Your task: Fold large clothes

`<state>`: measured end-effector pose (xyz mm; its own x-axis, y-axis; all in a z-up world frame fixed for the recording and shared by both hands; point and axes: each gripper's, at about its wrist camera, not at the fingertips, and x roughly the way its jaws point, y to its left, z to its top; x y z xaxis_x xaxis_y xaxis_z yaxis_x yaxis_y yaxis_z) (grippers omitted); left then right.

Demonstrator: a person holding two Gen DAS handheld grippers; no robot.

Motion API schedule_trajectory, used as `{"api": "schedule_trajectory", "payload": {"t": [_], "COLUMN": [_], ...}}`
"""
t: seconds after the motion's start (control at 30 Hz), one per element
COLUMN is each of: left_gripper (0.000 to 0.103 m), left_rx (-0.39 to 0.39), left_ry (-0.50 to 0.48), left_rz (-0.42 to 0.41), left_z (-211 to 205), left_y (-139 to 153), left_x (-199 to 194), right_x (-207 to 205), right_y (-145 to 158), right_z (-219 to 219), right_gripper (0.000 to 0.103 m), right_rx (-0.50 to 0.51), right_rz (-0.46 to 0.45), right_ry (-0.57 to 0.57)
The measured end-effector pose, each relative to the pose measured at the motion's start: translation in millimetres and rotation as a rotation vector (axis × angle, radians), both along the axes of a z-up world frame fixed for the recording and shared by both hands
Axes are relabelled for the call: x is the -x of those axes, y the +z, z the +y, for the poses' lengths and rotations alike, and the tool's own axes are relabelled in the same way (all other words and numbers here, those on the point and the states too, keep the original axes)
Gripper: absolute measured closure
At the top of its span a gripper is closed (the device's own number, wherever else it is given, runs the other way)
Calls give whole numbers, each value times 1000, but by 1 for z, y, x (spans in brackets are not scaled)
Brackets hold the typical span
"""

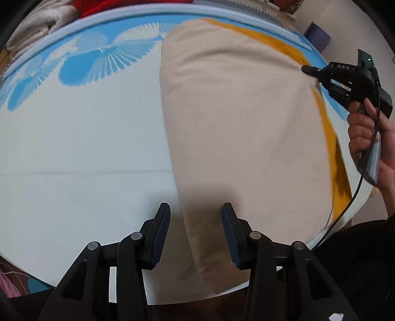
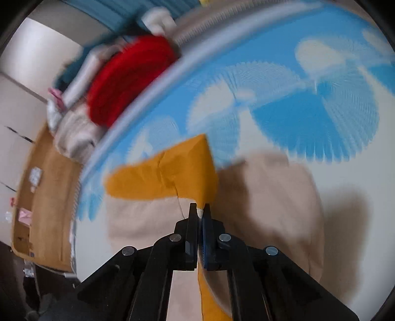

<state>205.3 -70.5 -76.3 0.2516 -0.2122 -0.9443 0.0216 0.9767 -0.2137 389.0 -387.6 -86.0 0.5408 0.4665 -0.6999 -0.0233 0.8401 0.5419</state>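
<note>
A large beige garment (image 1: 242, 128) with a mustard-yellow layer (image 1: 333, 153) along its right edge lies spread on the white and blue bed sheet (image 1: 81, 138). My left gripper (image 1: 195, 212) is open above the garment's near left edge, with the fabric lying flat beneath the fingers. My right gripper (image 1: 305, 69), held by a hand (image 1: 365, 138), is shut on the garment's far right edge, where the fabric puckers toward it. In the right wrist view the right gripper (image 2: 199, 208) pinches a bit of cloth where the yellow layer (image 2: 167, 172) meets the beige garment (image 2: 271, 197).
A red cloth (image 2: 130, 79) and cream folded clothes (image 1: 37, 22) are piled beyond the bed's far edge. A brown board (image 2: 44, 185) lies beside the bed. A purple box (image 1: 317, 35) stands at the far right. The right gripper's cable (image 1: 345, 210) trails over the bed's right edge.
</note>
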Motion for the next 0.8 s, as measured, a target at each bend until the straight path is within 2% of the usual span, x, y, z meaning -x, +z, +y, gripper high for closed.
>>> {"api": "schedule_trajectory", "payload": {"t": [0.03, 0.1, 0.13, 0.2, 0.3, 0.37, 0.43, 0.53, 0.63, 0.7, 0.8], "left_gripper": [56, 55, 55, 55, 60, 60, 58, 55, 47, 41, 41], "left_rx": [16, 27, 0, -35, 26, 44, 79, 150, 150, 218, 328], "left_ry": [-7, -37, -47, -50, -24, -18, -16, -15, 0, 42, 127], "left_rz": [10, 25, 25, 23, 47, 40, 41, 53, 31, 62, 157], "left_z": [-2, -9, -13, -16, -10, -7, -2, 9, 22, 36, 47], "left_y": [-3, -9, -10, -10, -6, 3, 13, 27, 33, 19, -19], "left_x": [-1, 1, 2, 4, 3, 2, -2, -22, -58, -83, -112], "right_x": [-2, -5, -4, -3, 8, 19, 33, 49, 66, 72, 75], "right_y": [-7, -34, -47, -47, -25, -17, -22, -46, -68, -74, -81], "right_z": [-8, -18, -22, -24, -21, -22, -23, -26, -42, -50, -51], "right_gripper": [101, 100, 99, 97, 77, 61, 35, 33, 33, 33, 33], "right_rx": [44, 193, 221, 199, 278, 276, 223, 236, 301, 278, 221], "right_rz": [37, 180, 242, 246, 179, 170, 200, 327, 434, 467, 491], "right_ry": [-54, -146, -167, -167, -151, -142, -74, 10, 11, 10, 37]}}
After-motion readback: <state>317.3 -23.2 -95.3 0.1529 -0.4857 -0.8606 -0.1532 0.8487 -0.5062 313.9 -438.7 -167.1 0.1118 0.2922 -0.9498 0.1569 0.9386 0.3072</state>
